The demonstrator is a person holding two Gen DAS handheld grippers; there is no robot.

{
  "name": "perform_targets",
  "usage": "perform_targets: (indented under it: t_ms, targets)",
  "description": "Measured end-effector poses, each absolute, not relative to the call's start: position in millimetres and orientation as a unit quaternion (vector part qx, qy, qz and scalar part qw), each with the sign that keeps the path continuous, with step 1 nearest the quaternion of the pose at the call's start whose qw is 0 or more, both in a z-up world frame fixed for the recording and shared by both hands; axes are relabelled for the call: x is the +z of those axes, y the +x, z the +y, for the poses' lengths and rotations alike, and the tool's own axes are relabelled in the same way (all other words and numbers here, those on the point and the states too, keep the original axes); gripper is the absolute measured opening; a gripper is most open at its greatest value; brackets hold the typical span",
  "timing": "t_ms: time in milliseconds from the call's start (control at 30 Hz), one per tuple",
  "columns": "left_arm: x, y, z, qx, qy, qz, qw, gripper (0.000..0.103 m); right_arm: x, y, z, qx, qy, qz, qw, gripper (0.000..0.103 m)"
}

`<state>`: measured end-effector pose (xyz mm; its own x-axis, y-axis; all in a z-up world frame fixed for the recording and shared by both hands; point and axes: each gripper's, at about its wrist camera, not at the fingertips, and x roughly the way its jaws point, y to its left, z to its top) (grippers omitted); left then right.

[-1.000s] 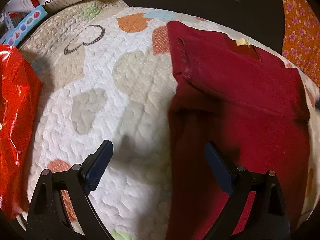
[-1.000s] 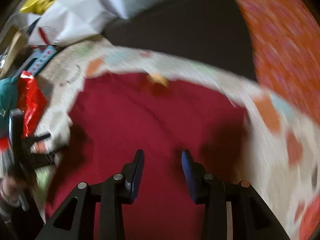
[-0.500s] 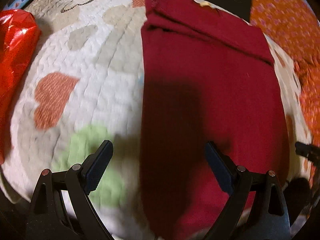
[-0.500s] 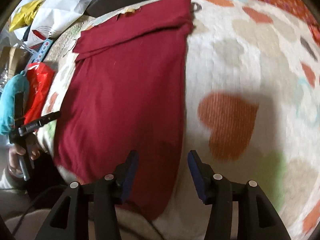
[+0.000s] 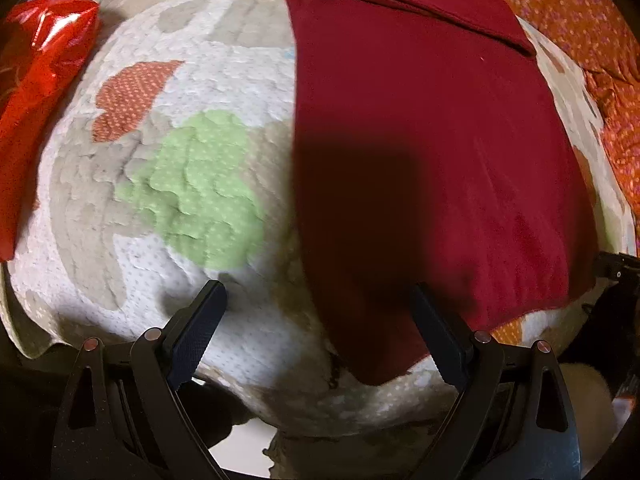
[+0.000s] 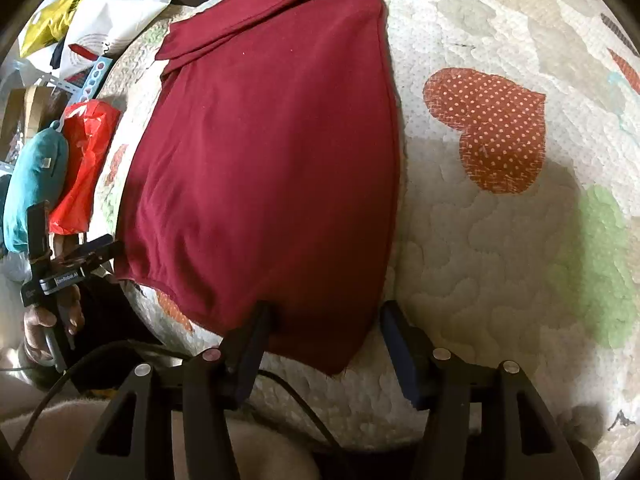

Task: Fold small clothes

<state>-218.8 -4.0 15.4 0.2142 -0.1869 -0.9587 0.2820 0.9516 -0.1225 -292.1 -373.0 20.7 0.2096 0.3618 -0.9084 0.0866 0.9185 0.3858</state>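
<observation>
We saw the dark red garment [image 5: 420,152] lying flat on the quilted cover [image 5: 192,280], which was white with heart patches in orange, green and beige. In the left wrist view the garment filled the right half of the frame, with a folded band across its far end at the top, and its near hem hung a little over the rounded edge of the cover at the lower centre. Our left gripper [image 5: 318,330] was spread wide with nothing between its fingers; the left finger stood over the bare quilt and the right finger over the garment's near left corner, under a dark shadow.

In the right wrist view the same garment [image 6: 272,152] ran from the top centre down to the lower centre. Our right gripper [image 6: 324,350] was also parted and held nothing; the near right corner of the garment lay between its fingers, but we could not tell if a finger touched the cloth. At the left edge of this view the other gripper [image 6: 72,260] appeared, just beside the garment's hem.

A shiny red plastic bag [image 5: 36,92] lay at the upper left, beside the quilt. Orange floral fabric [image 5: 580,20] was at the upper right. In the right wrist view a teal soft item [image 6: 34,184] rested next to the red bag, and white paper bags [image 6: 120,8] stood at the upper left.
</observation>
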Motion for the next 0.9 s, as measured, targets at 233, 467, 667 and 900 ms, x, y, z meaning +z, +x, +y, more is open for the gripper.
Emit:
perform_targets:
  t_ms: [233,467,667,900]
  targets:
    - [3,-223,-20,-0.137,0.046,0.612,0.778,0.093,16,-294,-380,0.076,0.203,0.618,0.755,0.057]
    - [1,-224,-29,-0.135,0.046,0.613,0.777,0.093,14,-295,-380,0.075,0.211,0.616,0.755,0.059]
    - [-2,-219,-31,-0.136,0.037,0.63,0.763,0.095,14,-294,-374,0.076,0.213,0.611,0.759,0.069]
    - [1,-230,-45,-0.154,0.028,0.619,0.77,0.073,16,-294,-364,0.103,0.213,0.586,0.775,0.03]
